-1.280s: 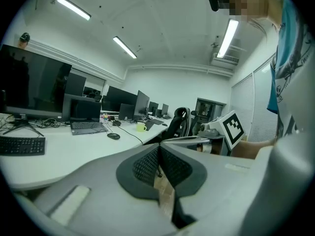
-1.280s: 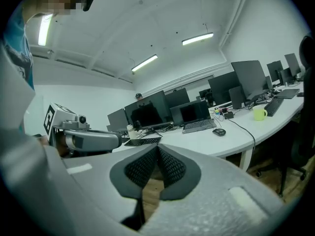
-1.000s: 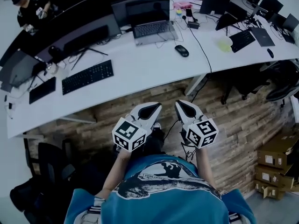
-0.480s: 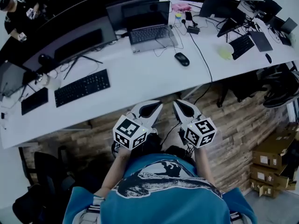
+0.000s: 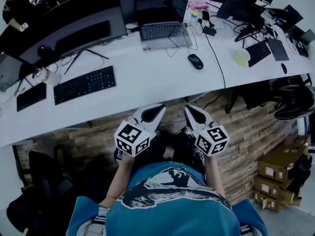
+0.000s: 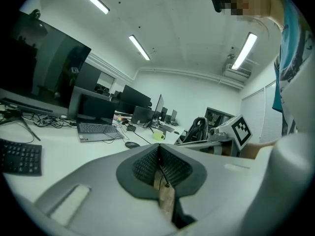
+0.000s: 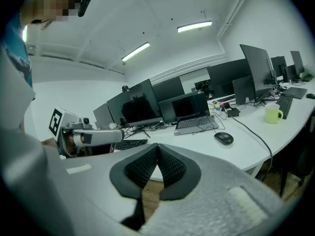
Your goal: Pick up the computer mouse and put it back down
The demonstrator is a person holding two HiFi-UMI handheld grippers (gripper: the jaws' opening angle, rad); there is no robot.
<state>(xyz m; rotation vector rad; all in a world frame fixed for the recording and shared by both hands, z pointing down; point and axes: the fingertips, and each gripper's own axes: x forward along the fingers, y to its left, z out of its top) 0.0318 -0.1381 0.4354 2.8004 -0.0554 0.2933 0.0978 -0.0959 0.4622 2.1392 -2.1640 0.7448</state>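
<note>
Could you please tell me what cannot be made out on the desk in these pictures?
- Head view: whether the computer mouse has its own cable; too small to trace.
- Head view: what the laptop shows; its screen is dark.
- Right gripper view: what the yellow mug holds; seen side-on, its wall hides the inside.
- Head view: the person at the top left; cut off by the edge.

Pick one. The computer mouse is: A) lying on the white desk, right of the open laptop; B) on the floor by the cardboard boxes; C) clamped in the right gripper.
A: the computer mouse lies free on the white desk, just right of the laptop.
</note>
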